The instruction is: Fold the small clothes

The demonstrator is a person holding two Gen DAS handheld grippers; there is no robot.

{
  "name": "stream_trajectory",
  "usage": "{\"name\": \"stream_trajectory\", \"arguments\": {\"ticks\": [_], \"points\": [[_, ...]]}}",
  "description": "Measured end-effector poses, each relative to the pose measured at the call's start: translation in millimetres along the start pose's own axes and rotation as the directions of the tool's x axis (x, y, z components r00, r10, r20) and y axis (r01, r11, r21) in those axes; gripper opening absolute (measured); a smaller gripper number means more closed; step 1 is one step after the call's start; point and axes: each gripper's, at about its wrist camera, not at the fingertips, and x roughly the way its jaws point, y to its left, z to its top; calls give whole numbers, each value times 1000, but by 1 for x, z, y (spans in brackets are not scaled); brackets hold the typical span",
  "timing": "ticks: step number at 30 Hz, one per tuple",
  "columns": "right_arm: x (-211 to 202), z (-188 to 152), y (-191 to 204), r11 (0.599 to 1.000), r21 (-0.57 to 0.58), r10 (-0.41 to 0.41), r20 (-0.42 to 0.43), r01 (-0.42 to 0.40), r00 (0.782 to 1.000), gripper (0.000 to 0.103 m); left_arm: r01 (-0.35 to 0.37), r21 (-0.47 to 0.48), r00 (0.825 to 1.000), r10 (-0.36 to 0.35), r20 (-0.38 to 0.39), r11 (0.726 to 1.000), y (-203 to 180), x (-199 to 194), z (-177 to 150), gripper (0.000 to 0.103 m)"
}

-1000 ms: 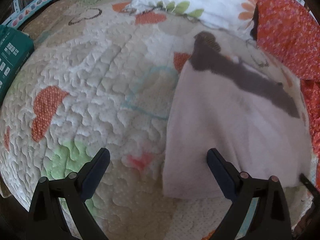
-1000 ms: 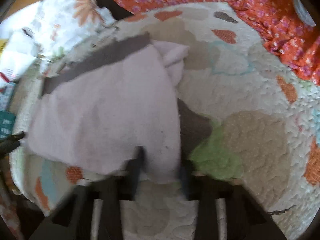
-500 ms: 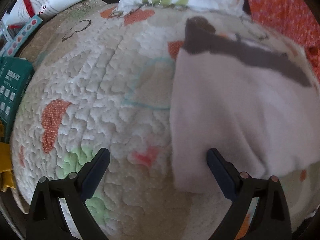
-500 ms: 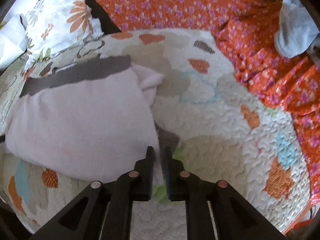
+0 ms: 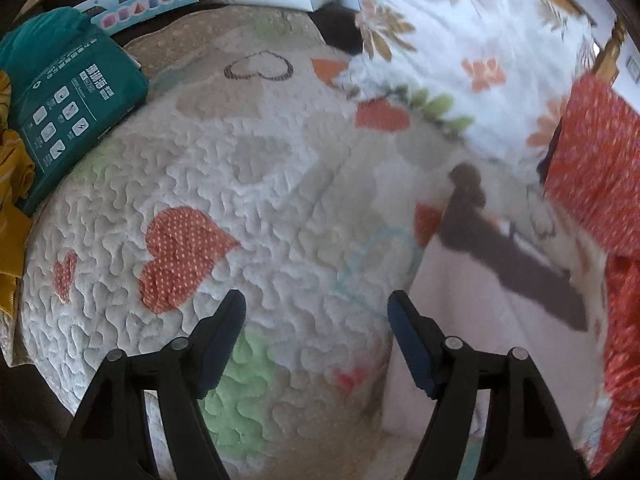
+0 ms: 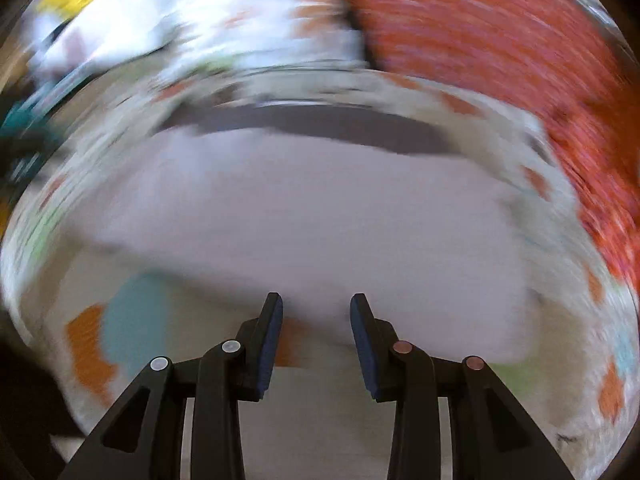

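Note:
A pale pink garment with a dark grey waistband lies folded flat on the quilted heart-pattern blanket (image 5: 280,208). In the left wrist view the garment (image 5: 492,320) lies at the right, its band (image 5: 516,264) running diagonally. My left gripper (image 5: 316,300) is open and empty over bare quilt, just left of the garment's edge. In the right wrist view, which is motion-blurred, the garment (image 6: 304,216) fills the middle with its band (image 6: 320,124) at the far side. My right gripper (image 6: 316,304) is open and empty at the garment's near edge.
A teal package (image 5: 68,112) and yellow cloth (image 5: 12,208) lie at the quilt's left edge. A floral pillow (image 5: 460,52) sits at the back. Orange flowered fabric (image 5: 592,168) borders the right side, and it also shows in the right wrist view (image 6: 500,44).
My right gripper has opened and let go of the pink garment, then swung round to face its near edge. My left gripper has shifted left, away from the garment, still open.

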Motion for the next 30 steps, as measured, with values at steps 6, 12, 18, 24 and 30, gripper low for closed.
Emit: {"name": "stream_trajectory", "arguments": {"ticks": [6, 12, 18, 24, 30], "points": [[15, 16, 117, 957, -284, 78, 43, -63, 996, 56, 21, -72, 1000, -22, -9, 997, 22, -3, 10, 74], [50, 17, 189, 861, -505, -17, 93, 62, 996, 54, 66, -223, 998, -62, 22, 973, 63, -14, 22, 74], [68, 49, 206, 903, -429, 45, 19, -32, 999, 6, 71, -278, 997, -57, 55, 958, 89, -25, 27, 75], [83, 82, 207, 942, -178, 271, -93, -284, 958, 9, 51, -336, 998, -32, 61, 940, 115, -28, 25, 75], [72, 78, 184, 879, -69, 458, -160, -473, 875, 14, 73, -328, 997, -60, 52, 942, 109, -25, 26, 76]]}}
